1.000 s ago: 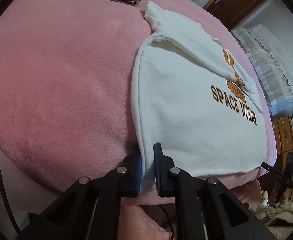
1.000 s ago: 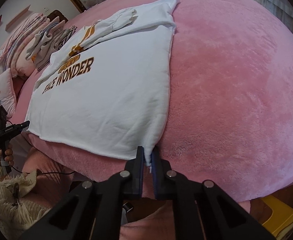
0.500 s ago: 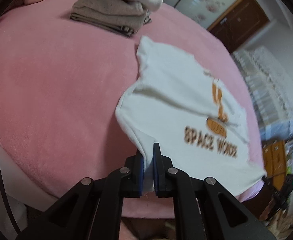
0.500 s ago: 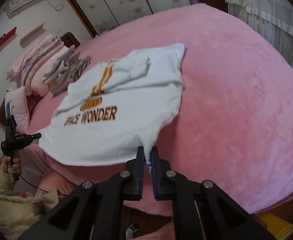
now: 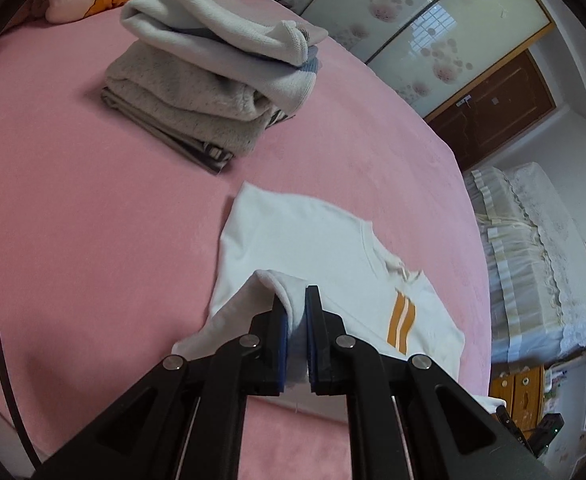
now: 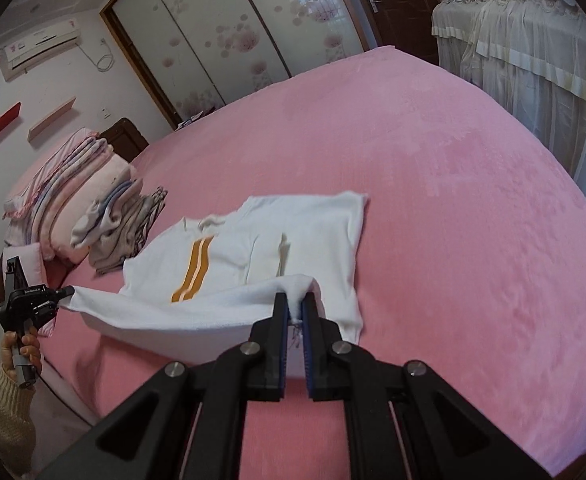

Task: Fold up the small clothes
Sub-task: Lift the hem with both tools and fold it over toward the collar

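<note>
Tongs first: the left gripper (image 5: 295, 300) is clamped on one corner of the white shirt's (image 5: 301, 236) hem, and the right gripper (image 6: 295, 305) pinches the other corner. Between them the hem hangs taut, raised over the shirt's far half, which lies on the pink bedspread (image 6: 453, 200). That lifted fold hides any print below the orange stripes (image 6: 192, 270). Far left sits a stack of folded clothes (image 5: 209, 92), its lower layers hard to tell apart.
</note>
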`<state>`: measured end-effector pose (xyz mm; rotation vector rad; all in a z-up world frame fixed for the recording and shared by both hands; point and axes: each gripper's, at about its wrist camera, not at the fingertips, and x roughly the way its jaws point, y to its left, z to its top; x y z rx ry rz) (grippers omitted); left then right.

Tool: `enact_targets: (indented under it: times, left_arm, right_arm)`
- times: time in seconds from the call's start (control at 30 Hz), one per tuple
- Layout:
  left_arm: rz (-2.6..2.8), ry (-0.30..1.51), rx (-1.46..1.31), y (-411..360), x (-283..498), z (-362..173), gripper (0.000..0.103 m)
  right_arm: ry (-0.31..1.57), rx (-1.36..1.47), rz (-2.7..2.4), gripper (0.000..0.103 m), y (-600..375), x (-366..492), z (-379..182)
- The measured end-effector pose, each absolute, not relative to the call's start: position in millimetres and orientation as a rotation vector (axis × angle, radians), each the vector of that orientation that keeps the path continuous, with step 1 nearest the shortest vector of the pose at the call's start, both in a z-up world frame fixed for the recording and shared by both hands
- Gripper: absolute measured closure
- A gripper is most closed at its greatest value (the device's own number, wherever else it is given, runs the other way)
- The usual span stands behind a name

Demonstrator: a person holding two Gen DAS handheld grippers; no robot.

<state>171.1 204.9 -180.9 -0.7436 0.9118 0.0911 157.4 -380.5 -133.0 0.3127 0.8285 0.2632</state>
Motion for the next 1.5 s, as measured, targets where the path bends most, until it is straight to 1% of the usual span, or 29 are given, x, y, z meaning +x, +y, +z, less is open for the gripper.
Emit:
enact_targets:
  times: [0.27,0.53,1.03,1.1,1.13,1.2,1.23,1.27,1.3,1.5]
  left_arm:
    - [0.161,0.942,-0.758,205.9,244.4,-203.2,0.097]
    - [0.211,1.001,-0.777,207.5,293.0,-235.9,0.097]
    - [0.225,1.071,-0.791,199.8,336.1,-262.5,0.096]
    - [0.214,1.074,-0.794,198.9,337.9,-263.2,0.087]
    - [0.203,1.071,-0.806,198.8,338.8,-263.4,0.075]
    - [0.191,1.041,-0.815,198.5,339.9,-261.8,0.048]
    - [0.192,1.026,-0.815,198.3,339.3,-259.4,0.043]
    - [0.188,1.009,-0.817,198.7,339.2,-255.8,0.038]
    - [0.178,0.991,-0.817,199.1,339.6,-252.2,0.037]
    - [0.169,0.985,-0.734,189.1,345.8,-240.0,0.037]
  right_arm:
    - [0.836,0.318,0.236,0.097,-374.0,228.5,-140.0]
    - [0.876,0.336,0.202,0.097,-367.5,281.5,-161.9]
    - [0.948,0.371,0.147,0.097,-367.1,326.7,-196.4]
    - [0.968,0.384,0.129,0.093,-368.5,330.3,-200.2]
    - [0.971,0.39,0.114,0.09,-369.8,331.0,-201.0]
    - [0.968,0.418,0.108,0.083,-373.5,331.8,-200.8]
    - [0.961,0.431,0.099,0.074,-375.7,331.3,-199.6]
    - [0.953,0.442,0.088,0.07,-378.3,331.2,-198.0]
    - [0.941,0.45,0.081,0.065,-380.5,330.1,-195.7]
    - [0.88,0.392,0.076,0.064,-374.9,322.5,-179.1]
